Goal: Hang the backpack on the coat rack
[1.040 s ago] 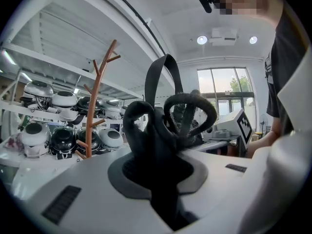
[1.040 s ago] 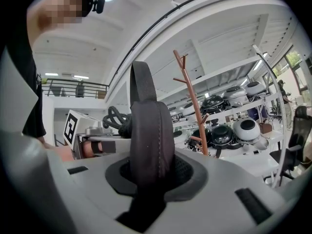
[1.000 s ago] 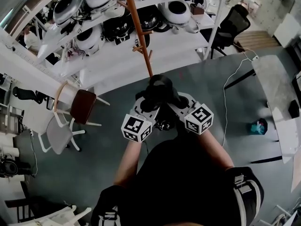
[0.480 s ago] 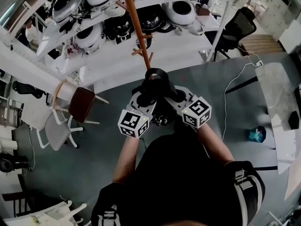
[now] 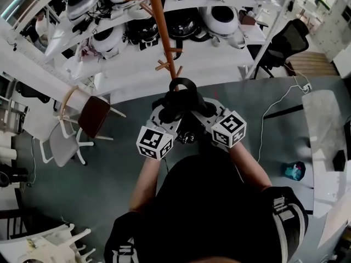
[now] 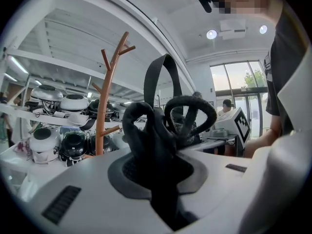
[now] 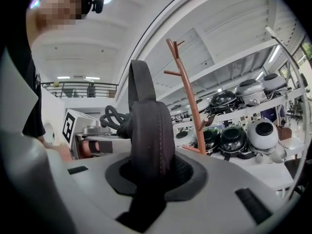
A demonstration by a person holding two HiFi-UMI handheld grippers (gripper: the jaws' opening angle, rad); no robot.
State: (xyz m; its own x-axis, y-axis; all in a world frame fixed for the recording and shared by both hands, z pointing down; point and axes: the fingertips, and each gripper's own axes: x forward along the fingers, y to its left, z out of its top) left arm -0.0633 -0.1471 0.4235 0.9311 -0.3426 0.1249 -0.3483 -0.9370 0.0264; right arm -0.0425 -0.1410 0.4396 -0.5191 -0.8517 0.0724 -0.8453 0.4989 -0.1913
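Observation:
The black backpack (image 5: 181, 106) hangs between both grippers by its straps; its body is hidden below my hands. My left gripper (image 5: 165, 114) is shut on a twisted black strap (image 6: 153, 145). My right gripper (image 5: 201, 112) is shut on the padded shoulder strap (image 7: 148, 140). The backpack's top loop (image 5: 182, 84) stands upright right against the foot of the orange-brown wooden coat rack (image 5: 162, 34) as seen in the head view. The coat rack (image 6: 101, 116) rises ahead and left in the left gripper view, while in the right gripper view the coat rack (image 7: 187, 96) rises ahead and right, its pegs bare.
White shelves (image 5: 214, 64) behind the rack hold several white and black dome-shaped devices. A brown-seated chair (image 5: 93, 116) and a grey chair (image 5: 61, 149) stand at the left, a black office chair (image 5: 285, 40) and a table (image 5: 323, 130) at the right. A cable (image 5: 270, 111) crosses the floor.
Both grippers have carried the backpack forward toward the coat rack. The top loop, formerly short of the pole, now meets it in the head view. Both grips are unchanged.

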